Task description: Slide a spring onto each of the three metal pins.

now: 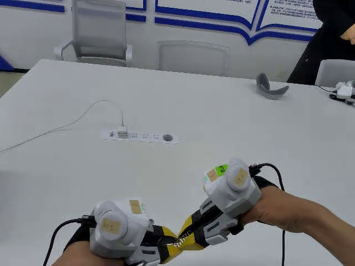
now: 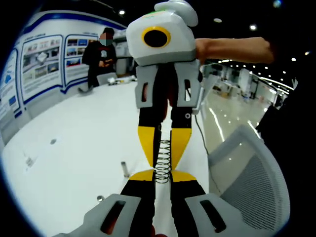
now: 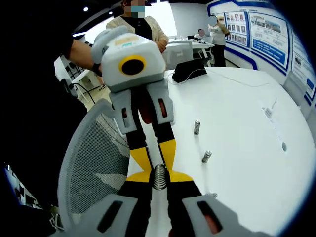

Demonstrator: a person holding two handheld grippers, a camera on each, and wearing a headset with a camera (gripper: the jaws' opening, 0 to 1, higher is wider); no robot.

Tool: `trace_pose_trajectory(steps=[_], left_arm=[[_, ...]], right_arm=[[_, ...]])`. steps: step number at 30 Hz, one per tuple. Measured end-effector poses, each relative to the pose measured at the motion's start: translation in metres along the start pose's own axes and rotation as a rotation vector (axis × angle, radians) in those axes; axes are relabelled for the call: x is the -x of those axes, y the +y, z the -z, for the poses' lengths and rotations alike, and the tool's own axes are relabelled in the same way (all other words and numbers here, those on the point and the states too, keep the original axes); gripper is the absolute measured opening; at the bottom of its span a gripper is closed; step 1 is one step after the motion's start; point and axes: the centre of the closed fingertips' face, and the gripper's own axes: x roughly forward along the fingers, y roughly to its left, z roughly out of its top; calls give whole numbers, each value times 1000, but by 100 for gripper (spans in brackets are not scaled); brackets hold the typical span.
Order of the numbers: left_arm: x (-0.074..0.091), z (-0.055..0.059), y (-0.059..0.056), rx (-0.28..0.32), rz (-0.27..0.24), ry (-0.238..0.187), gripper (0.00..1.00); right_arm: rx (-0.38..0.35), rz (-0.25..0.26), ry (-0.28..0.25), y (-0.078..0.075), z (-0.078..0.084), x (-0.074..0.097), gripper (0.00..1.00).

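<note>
**Spring and pin meet tip to tip at the bottom of the frame**

In the head view the left gripper sits at the lower left, its jaws pointing right. The spring lies just right of them, at the bottom centre. The right gripper reaches down to it from the lower right, so the two grippers meet nose to nose just above the white table.

The right gripper's yellow tips are clamped on the spring's sides. The left gripper view shows this in mid-frame. The left gripper's jaws are drawn in close at the spring's near end.

The step in hand looks like threading this spring onto a pin held in the air. The next move probably calls for keeping both grippers on one line and pushing the coil along without buckling it.

Several things are hard to make out:
- **Held pin:** any such pin is hidden inside the coil, so I cannot tell what the left jaws pinch, or whether they grip at all.
- **Left gripper view:** an upright pin stands on the table at lower left.
- **Right gripper view:** a loose spring stands right of centre, and below it lies a small metal piece too small to name.
</note>
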Motion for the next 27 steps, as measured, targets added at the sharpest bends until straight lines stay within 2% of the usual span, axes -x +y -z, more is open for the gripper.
trace_pose_trajectory(steps=[12, 19, 27], left_arm=[[1, 7, 2, 24, -19, 3, 14], [8, 16, 5, 61, -48, 1, 19], [17, 24, 13, 92, -93, 3, 23]], right_arm=[[-9, 29, 1, -6, 4, 2, 12], [-42, 58, 5, -12, 13, 7, 12], [-72, 67, 20, -14, 26, 8, 12]])
